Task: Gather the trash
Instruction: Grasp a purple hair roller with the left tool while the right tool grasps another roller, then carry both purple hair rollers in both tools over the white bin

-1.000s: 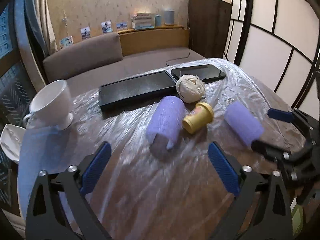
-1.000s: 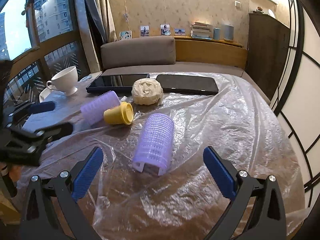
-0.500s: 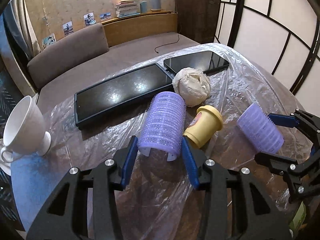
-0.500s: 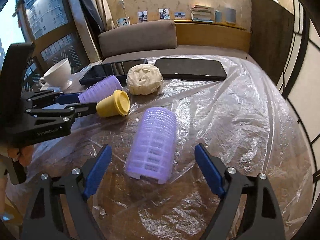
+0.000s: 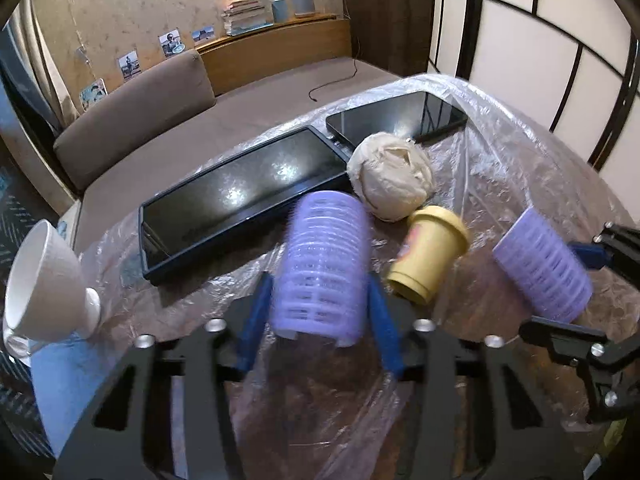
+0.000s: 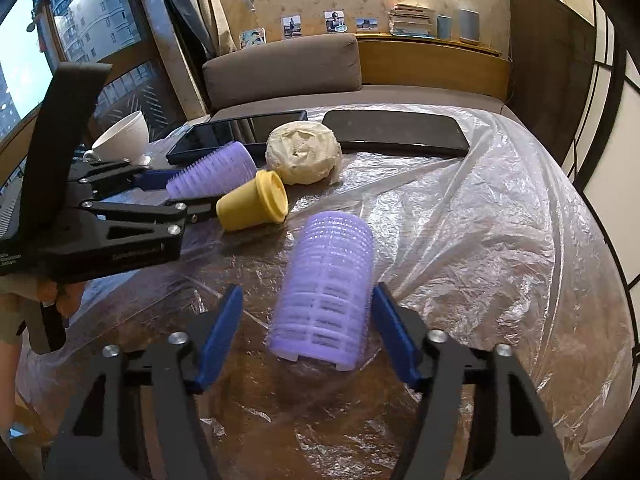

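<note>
My left gripper is shut on a purple hair roller; both blue pads press its sides and it looks lifted off the plastic. It also shows in the right wrist view. My right gripper is partly closed around a second purple roller; the right pad touches it, the left pad stands apart. That roller shows in the left wrist view. A yellow cup lies on its side between the rollers. A crumpled beige paper ball lies behind it.
The round table carries crinkled clear plastic sheet. Two black tablets lie at the far side. A white teacup on a saucer stands at the left edge. A brown sofa is behind.
My left gripper closed on the left roller and raised it slightly. My right gripper moved forward and narrowed around the second roller.
</note>
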{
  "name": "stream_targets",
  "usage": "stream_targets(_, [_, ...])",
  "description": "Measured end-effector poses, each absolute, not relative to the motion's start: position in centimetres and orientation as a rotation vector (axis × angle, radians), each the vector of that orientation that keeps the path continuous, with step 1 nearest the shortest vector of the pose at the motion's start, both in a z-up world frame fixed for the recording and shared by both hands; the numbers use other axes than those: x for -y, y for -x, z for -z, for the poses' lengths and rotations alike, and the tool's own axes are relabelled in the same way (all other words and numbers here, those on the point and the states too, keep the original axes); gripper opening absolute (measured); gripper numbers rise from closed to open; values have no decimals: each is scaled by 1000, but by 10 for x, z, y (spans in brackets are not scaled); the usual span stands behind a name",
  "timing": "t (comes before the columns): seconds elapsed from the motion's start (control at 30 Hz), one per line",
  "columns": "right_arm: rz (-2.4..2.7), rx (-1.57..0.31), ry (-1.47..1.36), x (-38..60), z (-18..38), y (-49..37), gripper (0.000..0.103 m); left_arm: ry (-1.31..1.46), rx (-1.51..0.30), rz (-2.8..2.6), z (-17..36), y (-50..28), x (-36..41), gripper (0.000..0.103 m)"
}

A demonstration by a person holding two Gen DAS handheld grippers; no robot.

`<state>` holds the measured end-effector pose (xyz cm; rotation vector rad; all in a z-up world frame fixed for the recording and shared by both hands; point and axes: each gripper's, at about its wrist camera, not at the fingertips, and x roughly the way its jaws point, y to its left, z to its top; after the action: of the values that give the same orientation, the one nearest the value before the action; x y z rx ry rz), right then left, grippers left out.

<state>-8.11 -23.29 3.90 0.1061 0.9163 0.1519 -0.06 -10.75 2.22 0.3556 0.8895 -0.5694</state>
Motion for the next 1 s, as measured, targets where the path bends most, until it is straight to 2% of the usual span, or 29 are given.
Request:
stream_targets(0.1, [-173, -914, -129, 236, -38, 86, 46, -345, -878, 565, -22, 5, 104, 45])
stream_targets(0.2, [-208, -913, -160, 240, -38, 92, 45, -316, -867, 570, -26, 13, 98, 45])
stream_targets(0.83, [-243, -864, -67, 221, -51, 146, 45, -256, -852, 613, -32, 77, 67, 45])
stream_targets(0.97, [-216, -845, -53, 215, -52, 144, 48, -271, -844, 600, -31, 83, 64, 45])
stream_targets(1.0, [-210, -845, -44, 213, -53, 142, 53, -269, -846, 599, -31, 84, 63, 45])
